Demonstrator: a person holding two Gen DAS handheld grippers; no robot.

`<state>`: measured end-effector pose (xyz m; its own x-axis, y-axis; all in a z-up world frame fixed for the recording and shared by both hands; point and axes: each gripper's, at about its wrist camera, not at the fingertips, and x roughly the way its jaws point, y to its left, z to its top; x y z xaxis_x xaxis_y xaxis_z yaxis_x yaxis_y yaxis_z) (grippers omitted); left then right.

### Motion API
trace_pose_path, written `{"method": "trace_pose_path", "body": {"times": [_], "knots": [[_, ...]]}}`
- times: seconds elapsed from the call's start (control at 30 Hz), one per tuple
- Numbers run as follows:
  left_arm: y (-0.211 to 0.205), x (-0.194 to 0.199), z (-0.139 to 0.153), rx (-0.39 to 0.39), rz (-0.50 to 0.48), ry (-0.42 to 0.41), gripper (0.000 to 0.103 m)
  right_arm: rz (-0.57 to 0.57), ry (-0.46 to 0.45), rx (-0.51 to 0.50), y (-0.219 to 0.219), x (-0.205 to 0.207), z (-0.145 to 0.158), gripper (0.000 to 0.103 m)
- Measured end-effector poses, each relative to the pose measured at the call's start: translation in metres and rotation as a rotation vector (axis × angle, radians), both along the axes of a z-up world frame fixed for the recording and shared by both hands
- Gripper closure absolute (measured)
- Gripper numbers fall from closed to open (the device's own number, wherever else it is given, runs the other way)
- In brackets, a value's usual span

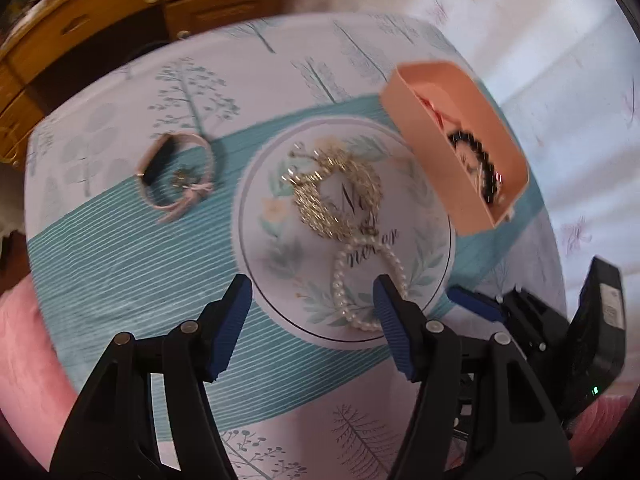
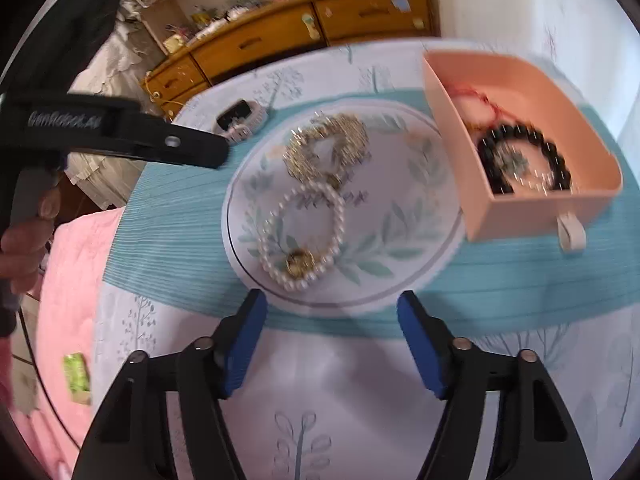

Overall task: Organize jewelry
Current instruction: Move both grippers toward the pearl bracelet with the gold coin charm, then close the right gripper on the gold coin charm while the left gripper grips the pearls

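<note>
A white pearl bracelet with a gold charm lies in the middle of the round patterned table, with a gold chain bracelet just beyond it. A pink open box at the right holds a black bead bracelet and a red cord. A pink band with a black face lies at the left. My left gripper is open, its right finger over the pearl bracelet. My right gripper is open and empty, just short of the pearls. The gold chain and box also show in the left wrist view.
A wooden dresser with cluttered top stands behind the table. Pink bedding lies at the left below the table edge, with a small green packet on it. The left gripper's body reaches in from the left.
</note>
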<state>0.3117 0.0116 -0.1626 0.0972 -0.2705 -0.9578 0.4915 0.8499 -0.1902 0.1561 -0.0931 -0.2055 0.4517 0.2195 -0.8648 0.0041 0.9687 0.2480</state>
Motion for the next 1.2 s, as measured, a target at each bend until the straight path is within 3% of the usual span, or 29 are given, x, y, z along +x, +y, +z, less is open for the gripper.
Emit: {"method": "trace_pose_path", "body": {"times": [0.07, 0.2, 0.27, 0.43, 0.7, 1.0, 1.07, 1.2], "knots": [[-0.008, -0.001, -0.010, 0.034, -0.039, 0.013, 0.046, 0.022, -0.050, -0.036, 0.008, 0.001, 0.001, 0.047], [-0.015, -0.001, -0.025, 0.028, -0.066, 0.053, 0.066, 0.083, -0.124, -0.085, 0.021, 0.001, 0.004, 0.063], [-0.019, -0.002, -0.029, 0.022, -0.085, 0.051, 0.067, 0.101, -0.131, -0.105, 0.024, 0.003, 0.003, 0.069], [-0.026, -0.002, -0.031, -0.010, -0.113, 0.056, 0.075, 0.112, -0.138, -0.115, 0.037, 0.011, 0.000, 0.073], [-0.034, 0.001, -0.044, 0.010, -0.137, 0.053, 0.076, 0.088, -0.100, -0.101, 0.041, 0.021, -0.011, 0.078], [-0.031, -0.003, -0.049, 0.010, -0.177, 0.019, 0.077, -0.042, -0.037, -0.023, 0.017, 0.027, -0.015, 0.082], [-0.030, -0.007, -0.049, 0.012, -0.192, 0.003, 0.077, -0.037, -0.041, -0.045, 0.017, 0.027, -0.017, 0.082], [-0.028, -0.015, -0.050, 0.012, -0.212, -0.002, 0.077, 0.056, -0.055, -0.185, 0.038, 0.027, -0.018, 0.083]]}}
